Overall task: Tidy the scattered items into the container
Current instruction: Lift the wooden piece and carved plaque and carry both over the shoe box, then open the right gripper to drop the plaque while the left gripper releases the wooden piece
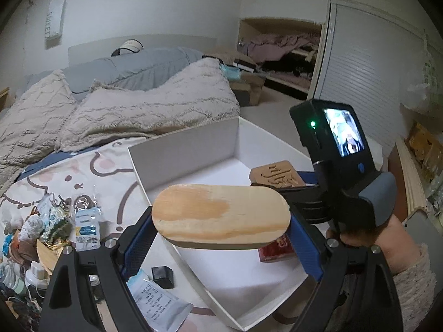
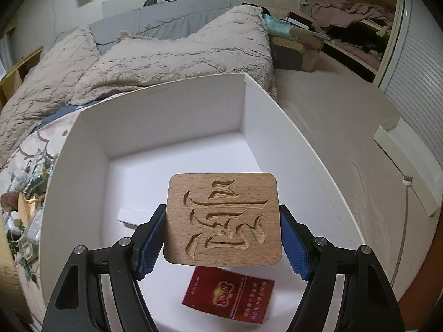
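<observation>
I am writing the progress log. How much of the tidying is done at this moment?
Done: a red packet and a small white box lie in the box. In hand: the left gripper holds an oval board and the right gripper a carved block, both over the box, not released. Left: the pile, a black cube and a sachet remain on the bed outside it.

Both wrist views look down, close, into the white box (image 1: 193,149), facing the bed (image 2: 171,55).

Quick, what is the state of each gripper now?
Left gripper: shut on the oval wooden board.
Right gripper: shut on the carved wooden plaque.
</observation>
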